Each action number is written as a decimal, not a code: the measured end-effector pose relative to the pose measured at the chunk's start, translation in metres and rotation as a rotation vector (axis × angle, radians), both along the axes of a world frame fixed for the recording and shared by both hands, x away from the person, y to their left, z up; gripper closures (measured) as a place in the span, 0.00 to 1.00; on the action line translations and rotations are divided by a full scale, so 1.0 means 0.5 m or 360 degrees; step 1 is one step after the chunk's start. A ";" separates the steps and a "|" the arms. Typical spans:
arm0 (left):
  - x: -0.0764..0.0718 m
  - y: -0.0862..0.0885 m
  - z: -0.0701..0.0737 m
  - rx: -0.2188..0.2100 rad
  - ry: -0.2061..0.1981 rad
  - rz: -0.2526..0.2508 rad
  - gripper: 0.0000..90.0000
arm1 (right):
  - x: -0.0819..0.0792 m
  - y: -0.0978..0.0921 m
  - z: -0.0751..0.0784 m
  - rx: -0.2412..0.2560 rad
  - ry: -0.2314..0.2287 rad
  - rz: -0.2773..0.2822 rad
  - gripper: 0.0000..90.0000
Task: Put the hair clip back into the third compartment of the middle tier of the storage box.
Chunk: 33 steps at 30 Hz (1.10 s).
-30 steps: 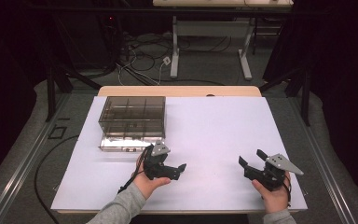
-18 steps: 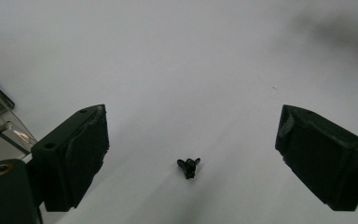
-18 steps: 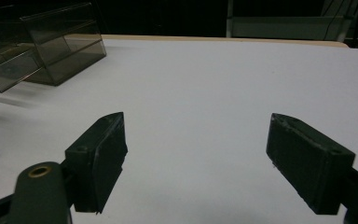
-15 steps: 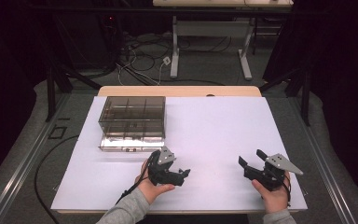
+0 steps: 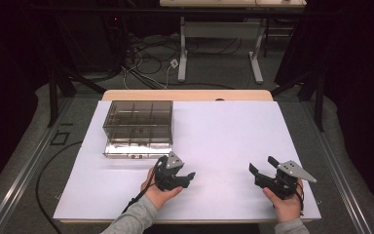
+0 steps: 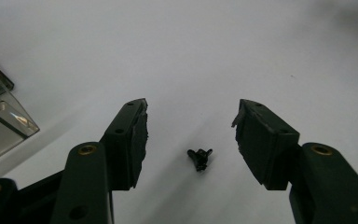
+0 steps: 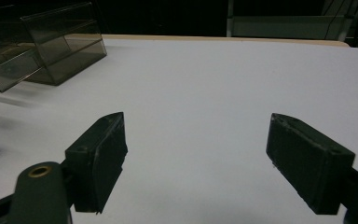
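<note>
The left hand-held gripper [image 6: 191, 135] hovers with jaws apart over a small black screw [image 6: 199, 158] lying between them on the surface [image 6: 205, 56] — lower straight, centre it (it's tiny), then close gently.

Small black screw [image 6: 200, 158] on white table [image 6: 205, 56] between parted left gripper [image 6: 190, 133] fingers [image 6: 133, 140].

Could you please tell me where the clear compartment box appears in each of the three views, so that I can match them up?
High view: the clear compartment box sits left of centre on the white mat, beyond the left gripper.
Left gripper view: a corner of it shows at the left edge.
Right gripper view: it lies at the upper left.
Shared landmark: the white mat under everything.
</note>
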State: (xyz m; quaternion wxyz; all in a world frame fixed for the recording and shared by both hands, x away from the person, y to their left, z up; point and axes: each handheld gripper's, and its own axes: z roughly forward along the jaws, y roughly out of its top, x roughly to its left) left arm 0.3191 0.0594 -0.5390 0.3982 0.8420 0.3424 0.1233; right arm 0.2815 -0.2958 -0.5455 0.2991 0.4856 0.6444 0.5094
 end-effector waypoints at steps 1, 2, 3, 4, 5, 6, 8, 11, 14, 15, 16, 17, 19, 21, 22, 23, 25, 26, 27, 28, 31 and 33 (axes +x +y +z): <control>0.000 -0.001 -0.002 -0.0008 0.0013 0.0002 0.51 | 0.000 0.000 0.000 -0.0007 -0.0001 0.0004 0.22; 0.001 -0.001 -0.003 -0.0005 0.0016 -0.0002 0.52 | 0.000 0.000 0.000 -0.0002 0.0000 0.0002 0.22; 0.002 -0.002 -0.004 0.0009 0.0021 -0.0001 0.53 | 0.000 0.000 0.000 0.0000 0.0001 0.0001 0.22; 0.003 -0.002 -0.006 0.0015 0.0021 -0.0003 0.54 | 0.000 0.000 0.000 -0.0003 0.0003 -0.0002 0.22; 0.004 -0.002 -0.007 0.0021 0.0016 -0.0006 0.55 | 0.000 0.000 0.000 0.0003 0.0009 -0.0003 0.22; 0.005 -0.003 -0.008 0.0026 0.0020 -0.0012 0.57 | 0.000 0.000 0.000 0.0002 0.0012 -0.0003 0.22; 0.006 -0.004 -0.009 0.0038 0.0020 -0.0031 0.60 | 0.000 0.000 0.000 -0.0006 0.0003 0.0002 0.22; 0.007 -0.007 -0.011 0.0059 0.0018 -0.0051 0.65 | 0.000 0.000 0.000 -0.0006 0.0008 0.0001 0.22; 0.007 -0.010 -0.014 0.0057 0.0026 -0.0077 0.68 | 0.000 0.000 -0.001 0.0002 0.0009 0.0000 0.22; 0.007 -0.011 -0.014 0.0064 0.0021 -0.0084 0.69 | 0.001 -0.001 -0.001 -0.0014 0.0010 -0.0001 0.22; 0.007 -0.012 -0.015 0.0075 0.0029 -0.0088 0.70 | 0.000 -0.001 -0.001 -0.0010 0.0018 0.0002 0.22; 0.007 -0.014 -0.017 0.0078 0.0037 -0.0080 0.71 | 0.000 0.000 -0.001 -0.0010 0.0019 0.0002 0.22; 0.008 -0.015 -0.020 0.0080 0.0055 -0.0090 0.71 | 0.000 0.000 -0.001 -0.0010 0.0020 0.0003 0.22; 0.007 -0.018 -0.021 0.0066 0.0055 -0.0111 0.71 | 0.001 -0.001 -0.001 -0.0010 0.0016 0.0008 0.22; 0.006 -0.019 -0.021 0.0063 0.0051 -0.0123 0.72 | 0.001 -0.001 -0.002 -0.0010 0.0017 0.0006 0.22; 0.005 -0.021 -0.020 0.0061 0.0043 -0.0135 0.72 | 0.001 -0.002 -0.002 -0.0011 0.0017 0.0006 0.22; 0.004 -0.023 -0.020 0.0070 0.0037 -0.0150 0.74 | 0.001 -0.002 -0.002 -0.0011 0.0017 0.0005 0.22; 0.003 -0.024 -0.021 0.0072 0.0040 -0.0152 0.74 | 0.001 -0.002 -0.002 -0.0012 0.0019 0.0004 0.22; 0.004 -0.025 -0.022 0.0073 0.0041 -0.0159 0.75 | 0.001 -0.001 -0.002 -0.0011 0.0022 -0.0001 0.22; 0.004 -0.025 -0.023 0.0085 0.0039 -0.0159 0.76 | 0.002 -0.001 -0.002 -0.0013 0.0017 0.0000 0.22; 0.005 -0.026 -0.025 0.0093 0.0062 -0.0167 0.77 | 0.002 -0.002 -0.002 -0.0016 0.0017 -0.0002 0.22; 0.006 -0.025 -0.026 0.0096 0.0071 -0.0171 0.78 | 0.002 -0.002 -0.003 -0.0014 0.0020 0.0000 0.22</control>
